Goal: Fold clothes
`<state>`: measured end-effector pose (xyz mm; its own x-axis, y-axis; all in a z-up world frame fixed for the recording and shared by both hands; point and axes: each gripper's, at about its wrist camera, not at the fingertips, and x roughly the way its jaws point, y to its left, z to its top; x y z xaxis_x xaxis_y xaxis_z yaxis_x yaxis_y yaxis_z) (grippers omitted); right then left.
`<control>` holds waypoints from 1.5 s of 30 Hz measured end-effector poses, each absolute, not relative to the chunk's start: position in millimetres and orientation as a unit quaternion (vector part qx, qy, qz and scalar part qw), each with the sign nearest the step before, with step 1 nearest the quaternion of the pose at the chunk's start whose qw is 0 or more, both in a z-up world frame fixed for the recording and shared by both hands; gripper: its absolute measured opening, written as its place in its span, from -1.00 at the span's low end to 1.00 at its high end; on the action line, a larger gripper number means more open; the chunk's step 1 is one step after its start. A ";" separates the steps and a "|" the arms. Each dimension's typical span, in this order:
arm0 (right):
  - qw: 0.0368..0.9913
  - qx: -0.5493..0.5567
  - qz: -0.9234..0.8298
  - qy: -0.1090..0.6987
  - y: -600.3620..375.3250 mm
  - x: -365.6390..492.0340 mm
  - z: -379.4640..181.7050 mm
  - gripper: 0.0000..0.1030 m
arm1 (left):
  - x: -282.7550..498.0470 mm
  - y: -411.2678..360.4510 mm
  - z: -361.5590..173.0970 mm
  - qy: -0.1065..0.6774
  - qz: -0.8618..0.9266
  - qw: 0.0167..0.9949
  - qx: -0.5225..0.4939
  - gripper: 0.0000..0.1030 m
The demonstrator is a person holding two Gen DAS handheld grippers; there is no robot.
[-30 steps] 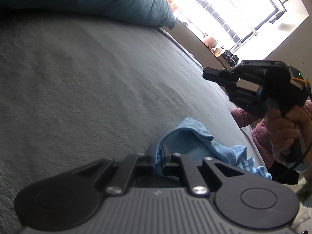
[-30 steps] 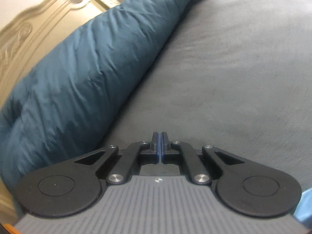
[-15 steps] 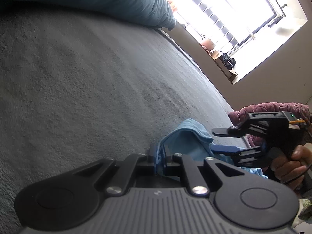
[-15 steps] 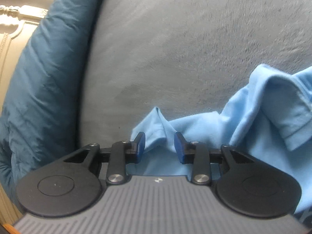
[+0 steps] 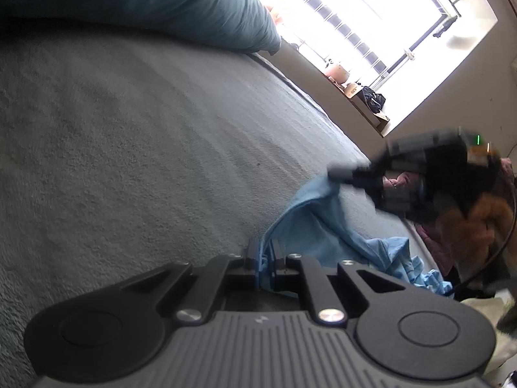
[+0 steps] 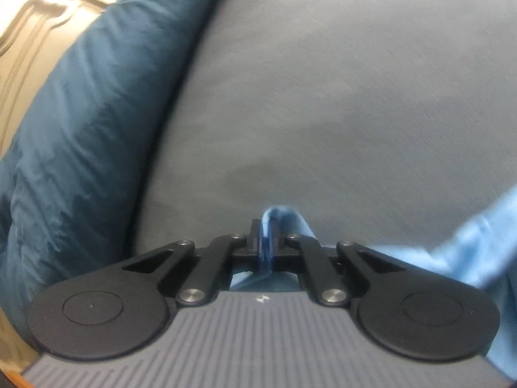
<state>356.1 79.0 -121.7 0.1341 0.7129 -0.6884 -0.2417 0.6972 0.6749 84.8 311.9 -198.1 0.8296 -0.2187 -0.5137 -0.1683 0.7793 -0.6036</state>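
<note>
A light blue shirt [image 5: 315, 226] lies crumpled near the right edge of a grey bed cover [image 5: 145, 135]. My left gripper [image 5: 264, 252] is shut on a fold of the light blue shirt close to the camera. In the left wrist view my right gripper [image 5: 336, 173] shows blurred, its tips at the shirt's raised far corner, with a person's hand [image 5: 475, 223] on its handle. In the right wrist view the right gripper [image 6: 265, 231] is shut on a bunched edge of the light blue shirt [image 6: 478, 245], the rest of which trails to the right.
A dark teal duvet [image 5: 161, 3] runs along the far side of the bed and fills the left of the right wrist view [image 6: 80, 123]. A bright window [image 5: 371, 19] with a sill holding small items lies beyond. Pink clothing [image 5: 433, 242] sits past the bed's right edge.
The right gripper opened over the shirt's edge half a second ago and has now shut on it. That corner now stands lifted. The left gripper has kept its hold.
</note>
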 end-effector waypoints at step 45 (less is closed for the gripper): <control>0.828 0.184 0.251 0.467 -129.7 263.2 -52.0 -0.50 | 100.7 278.1 -118.6 0.287 0.058 0.936 -0.196 -0.29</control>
<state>263.2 -129.7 -52.0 0.4388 0.5871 -0.6803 -0.2427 0.8064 0.5393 100.7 278.1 -118.6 0.8289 -0.0042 -0.5594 -0.2201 0.9168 -0.3331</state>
